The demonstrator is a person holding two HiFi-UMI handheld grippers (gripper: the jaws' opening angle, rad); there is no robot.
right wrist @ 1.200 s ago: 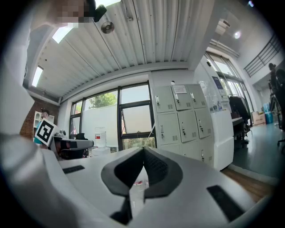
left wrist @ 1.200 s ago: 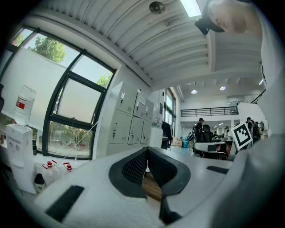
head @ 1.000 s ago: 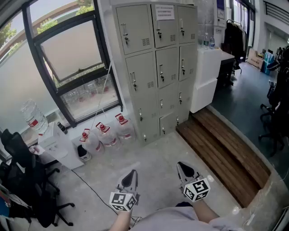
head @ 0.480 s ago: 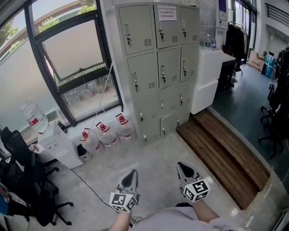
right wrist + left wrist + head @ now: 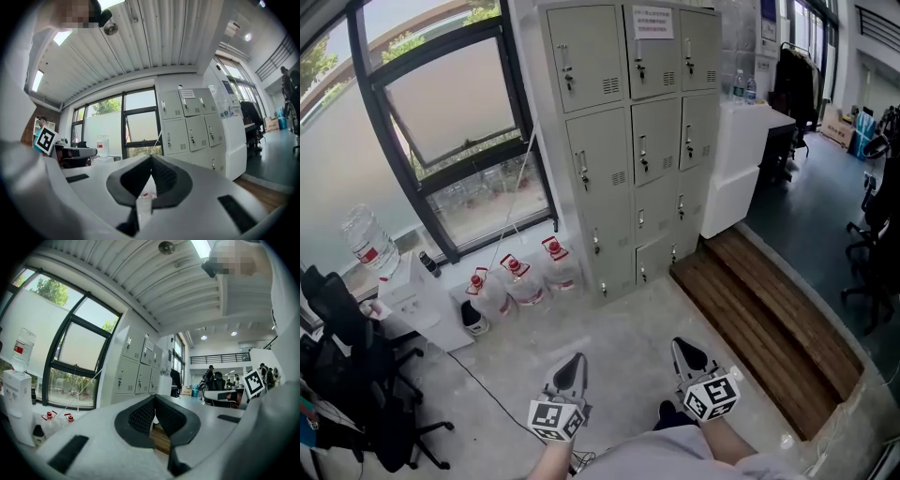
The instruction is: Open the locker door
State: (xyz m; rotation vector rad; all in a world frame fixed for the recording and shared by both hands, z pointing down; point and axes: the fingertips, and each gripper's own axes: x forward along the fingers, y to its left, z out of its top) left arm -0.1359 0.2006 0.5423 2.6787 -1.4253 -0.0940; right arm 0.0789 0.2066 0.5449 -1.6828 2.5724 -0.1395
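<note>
While the lockers are well out of reach, both grippers point level and carry nothing.

The grey lockers (image 5: 633,141) stand against the far wall, right of the window (image 5: 450,122). Every door is shut, each with a small handle near its left edge. The left gripper (image 5: 573,364) and right gripper (image 5: 680,347) hover near the person, their jaws closed on nothing. The approach comes first. It would be best to pick a middle-row door, part one pair of jaws early, meet the handle squarely, and pull along the door's swing, staying clear of the water bottles (image 5: 520,277) on the floor at left.
</note>
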